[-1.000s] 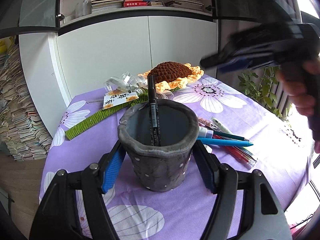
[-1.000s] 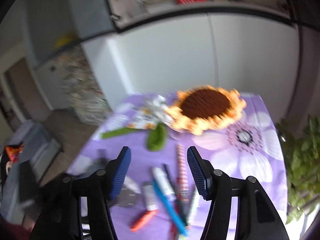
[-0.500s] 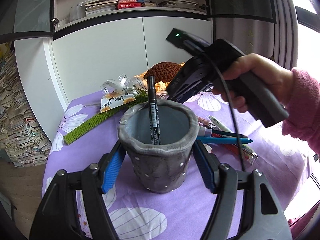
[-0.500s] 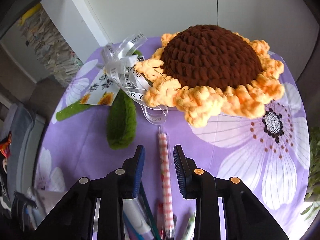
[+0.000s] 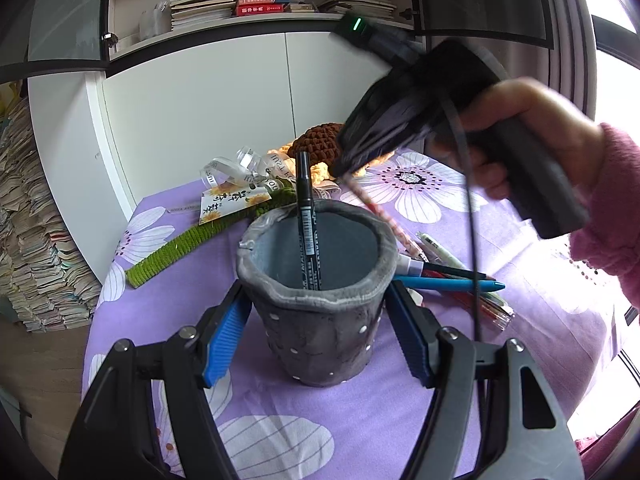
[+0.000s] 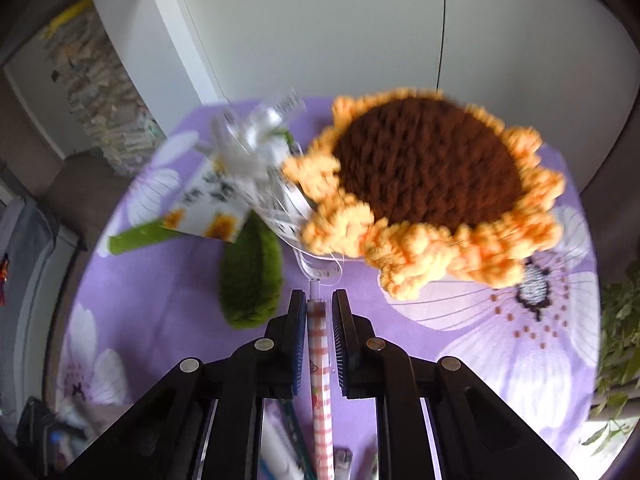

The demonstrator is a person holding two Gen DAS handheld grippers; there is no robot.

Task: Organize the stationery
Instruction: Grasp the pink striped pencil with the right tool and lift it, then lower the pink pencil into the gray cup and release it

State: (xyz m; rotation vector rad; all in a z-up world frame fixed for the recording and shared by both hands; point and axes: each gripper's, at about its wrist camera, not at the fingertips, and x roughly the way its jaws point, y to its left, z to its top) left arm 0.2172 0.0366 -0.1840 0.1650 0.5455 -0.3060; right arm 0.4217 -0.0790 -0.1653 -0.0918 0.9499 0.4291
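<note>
A grey felt pen cup [image 5: 320,308] stands on the purple flowered tablecloth with a black marker [image 5: 306,224] upright in it. My left gripper [image 5: 318,332] is shut on the cup, one blue pad on each side. My right gripper [image 6: 318,320] is shut on a pink-and-white checked pen [image 6: 322,384]. In the left wrist view that pen [image 5: 380,212] hangs slanted from the right gripper [image 5: 348,168], lifted just behind the cup's rim. Several more pens [image 5: 452,280] lie on the cloth right of the cup.
A crocheted sunflower [image 6: 428,196], white ribbon with a card [image 6: 240,184] and a green crocheted leaf [image 6: 250,276] lie at the table's far side. A green stem [image 5: 192,244] runs left of the cup. White cabinets and bookshelves stand behind; paper stacks are at left.
My right gripper came down over the checked pen, closed on it and lifted it off the cloth. My left gripper and the cup have stayed put.
</note>
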